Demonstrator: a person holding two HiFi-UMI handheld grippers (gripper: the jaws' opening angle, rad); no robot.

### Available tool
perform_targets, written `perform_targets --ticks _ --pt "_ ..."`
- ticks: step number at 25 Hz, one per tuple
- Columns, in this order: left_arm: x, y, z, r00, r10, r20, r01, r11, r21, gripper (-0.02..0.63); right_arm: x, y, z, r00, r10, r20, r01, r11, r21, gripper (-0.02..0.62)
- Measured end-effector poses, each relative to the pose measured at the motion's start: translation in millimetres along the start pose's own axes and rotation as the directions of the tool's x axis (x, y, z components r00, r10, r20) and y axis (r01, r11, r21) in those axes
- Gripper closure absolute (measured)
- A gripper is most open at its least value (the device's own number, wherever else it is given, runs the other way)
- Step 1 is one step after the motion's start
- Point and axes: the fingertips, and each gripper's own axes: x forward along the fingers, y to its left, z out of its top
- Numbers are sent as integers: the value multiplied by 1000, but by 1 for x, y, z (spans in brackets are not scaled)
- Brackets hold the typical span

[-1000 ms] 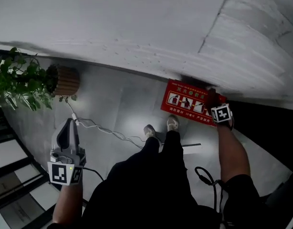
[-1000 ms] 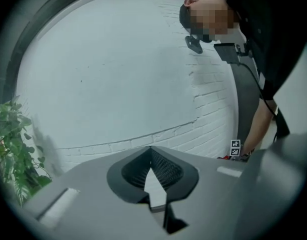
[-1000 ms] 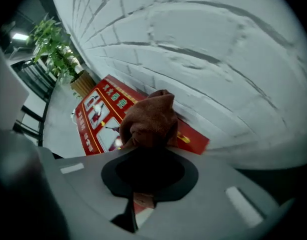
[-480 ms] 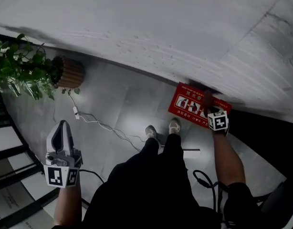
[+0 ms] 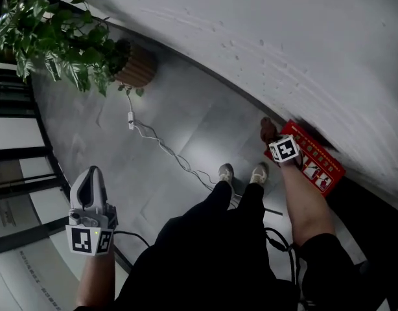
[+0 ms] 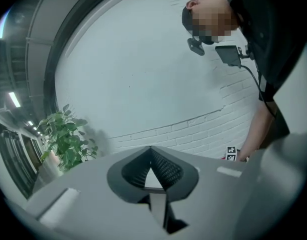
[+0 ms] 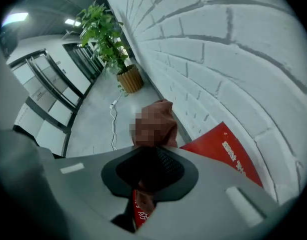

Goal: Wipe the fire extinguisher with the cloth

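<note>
Nearest risk, as I judge it: the cable (image 5: pixel 166 151) runs across the floor (image 5: pixel 186 122) right up to the shoes (image 5: pixel 226 172) at the centre of the head view. A step taken while reaching right could snag it.

Next is the cloth (image 7: pixel 161 115). Only a bunched end is pinched, and the rest pokes out past the jaws. A hard drag across a surface could pull it free or leave metal rubbing instead of fabric.

Farthest is the red box (image 5: pixel 317 162), at the middle right, lying tight against the foot of the wall (image 5: pixel 283 37). A wide stroke there could knock the gripper on the brick. No extinguisher itself shows in any view. Only this pictogram-covered box does, so wiping the lid alone may miss the real target.

The left gripper (image 5: pixel 89 175), at the lower left and well away from the box, has its jaws brought together with nothing between them, as the left gripper view (image 6: pixel 151 156) shows.

The right gripper (image 5: pixel 275 141), at the middle right, has its jaws at a narrow gap, clamped on the brown-red cloth (image 5: pixel 269 129). It points down, just beside the box's near end (image 7: pixel 228 154), and I cannot tell whether the cloth touches it.
</note>
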Motion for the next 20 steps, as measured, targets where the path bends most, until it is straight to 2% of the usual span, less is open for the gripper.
perform_targets --ticks 4,10,15,20 --pt "13 -15 3 998 -59 13 59 998 13 606 -17 -7 -21 999 -21 29 20 999 32 555" --pt "58 -59 27 976 -207 76 204 978 39 606 -67 -41 -101 993 -111 37 104 983 148 555" --pt "105 -115 50 908 -404 113 396 914 85 606 -119 -69 -190 979 -204 18 186 919 347 555" --pt "126 -165 69 849 -503 162 503 863 46 606 -157 -94 -264 953 -301 -32 285 857 430 555"
